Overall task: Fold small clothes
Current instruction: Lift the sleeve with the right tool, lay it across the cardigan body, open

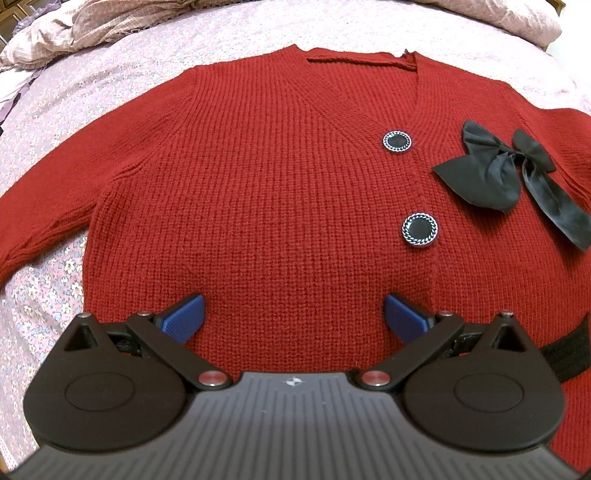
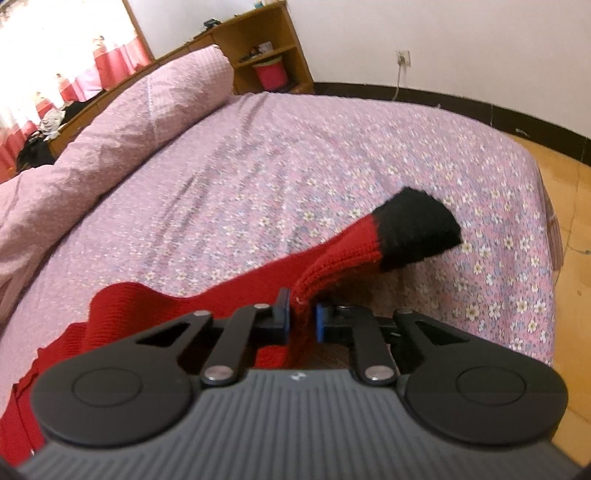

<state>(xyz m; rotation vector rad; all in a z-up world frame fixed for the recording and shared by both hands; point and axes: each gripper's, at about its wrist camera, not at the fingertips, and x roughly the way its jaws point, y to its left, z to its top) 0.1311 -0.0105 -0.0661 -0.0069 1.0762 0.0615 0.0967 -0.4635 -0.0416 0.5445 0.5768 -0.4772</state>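
red knit cardigan point(image 1: 280, 192) fills the middle of the left wrist view, spread front-up on the floral bedsheet point(image 1: 40, 280), neckline toward the top of the frame and its near hem under the camera. a rumpled pink quilt point(image 1: 92, 26) runs along the top edge. in the right wrist view the sheet stretches to the upper right, with a wooden shelf unit point(image 2: 258, 48) against the wall at top centre.

risks come first. the right gripper point(image 2: 302, 319) is clamped on the sleeve point(image 2: 325, 262) short of its black cuff point(image 2: 417, 229), which droops free at centre right; loose knit stretches, so a hard pull could drag the body out of square, or the bunched fabric could slip from the pads. the left gripper point(image 1: 293, 314) stands wide apart at bottom centre, holding nothing, its blue pads point(image 1: 186, 314) just over the lower front. i judge that without it pinning the body, the sleeve fold may shift the whole garment.

the knit is a thick, ribbed wool-like weave, soft and matte. the black satin bow point(image 1: 509, 170) at the right edge is smooth, floppy, and could get creased under the folded sleeve. a black band point(image 1: 561, 350) shows at the lower right. two round buttons, upper button point(image 1: 397, 141) and lower button point(image 1: 420, 229), are glossy black with chain-patterned rims, hard lumps inside any fold.
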